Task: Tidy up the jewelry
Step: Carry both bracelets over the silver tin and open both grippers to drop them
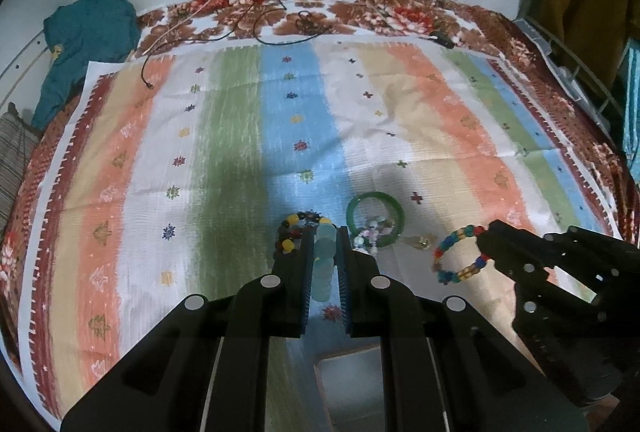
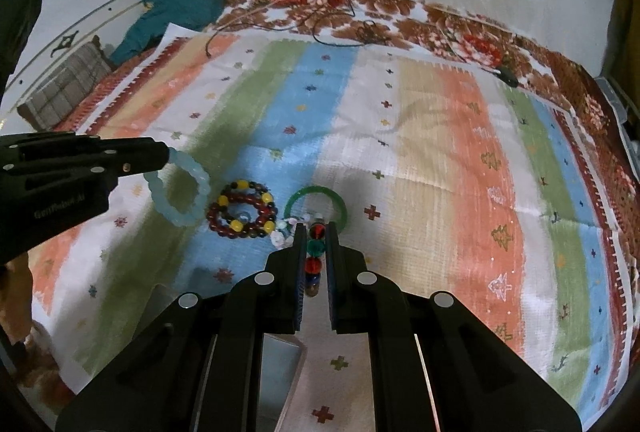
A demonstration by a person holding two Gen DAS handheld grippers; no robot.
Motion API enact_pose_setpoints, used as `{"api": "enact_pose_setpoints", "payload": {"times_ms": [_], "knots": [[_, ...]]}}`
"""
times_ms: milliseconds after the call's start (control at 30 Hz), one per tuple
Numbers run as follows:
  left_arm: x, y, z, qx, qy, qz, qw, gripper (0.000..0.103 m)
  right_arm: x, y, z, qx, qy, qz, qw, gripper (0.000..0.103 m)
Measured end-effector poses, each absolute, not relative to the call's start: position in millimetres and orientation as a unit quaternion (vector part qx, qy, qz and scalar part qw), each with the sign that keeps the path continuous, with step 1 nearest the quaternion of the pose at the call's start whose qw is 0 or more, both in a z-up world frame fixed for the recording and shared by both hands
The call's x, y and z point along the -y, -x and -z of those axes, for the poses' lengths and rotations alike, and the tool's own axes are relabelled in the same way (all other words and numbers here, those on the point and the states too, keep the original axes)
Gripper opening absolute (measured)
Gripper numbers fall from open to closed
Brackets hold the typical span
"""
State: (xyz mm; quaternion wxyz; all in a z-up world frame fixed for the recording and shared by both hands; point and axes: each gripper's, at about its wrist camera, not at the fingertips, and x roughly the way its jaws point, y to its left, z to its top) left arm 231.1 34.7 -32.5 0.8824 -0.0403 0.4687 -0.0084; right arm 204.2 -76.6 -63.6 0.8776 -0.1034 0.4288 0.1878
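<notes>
Grippers are both closed on a bracelet. The left gripper pinches the pale blue bead bracelet, whose ring hangs free past the fingertips in the right wrist view. The right gripper pinches the multicoloured bead bracelet, seen from the left wrist view as a ring hanging at its tip.

Just beyond the left gripper's tips, on the striped cloth, lies the dark red and yellow bead bracelet, coiled. Next to it, just ahead of the right gripper's tips, lies the green bangle, with a small cluster of pale beads at its near edge. A small gold piece lies between the bangle and the right gripper.

Below both grippers a box edge shows; I judge it is the container. So the task looks early: two bracelets are lifted, not yet put away, and the others wait on the cloth.
</notes>
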Motion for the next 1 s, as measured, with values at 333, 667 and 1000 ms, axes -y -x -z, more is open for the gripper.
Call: {"api": "enact_pose_setpoints", "payload": {"times_ms": [333, 667, 1000], "knots": [[-24.9, -200.7, 13.7, -0.447, 0.048, 0.024, 0.893, 0.011, 76.9, -180.5, 48.5, -0.413, 0.096, -0.202, 0.883, 0.01], [-18.3, -169.7, 2.8, -0.431, 0.049, 0.034, 0.9, 0.011, 77.3, -159.5, 40.5, -0.404, 0.097, -0.212, 0.885, 0.01], [-11.5, -146.7, 2.7, -0.428, 0.048, 0.042, 0.902, 0.011, 81.7, -141.0, 40.9, -0.405, 0.097, -0.218, 0.883, 0.01]]}}
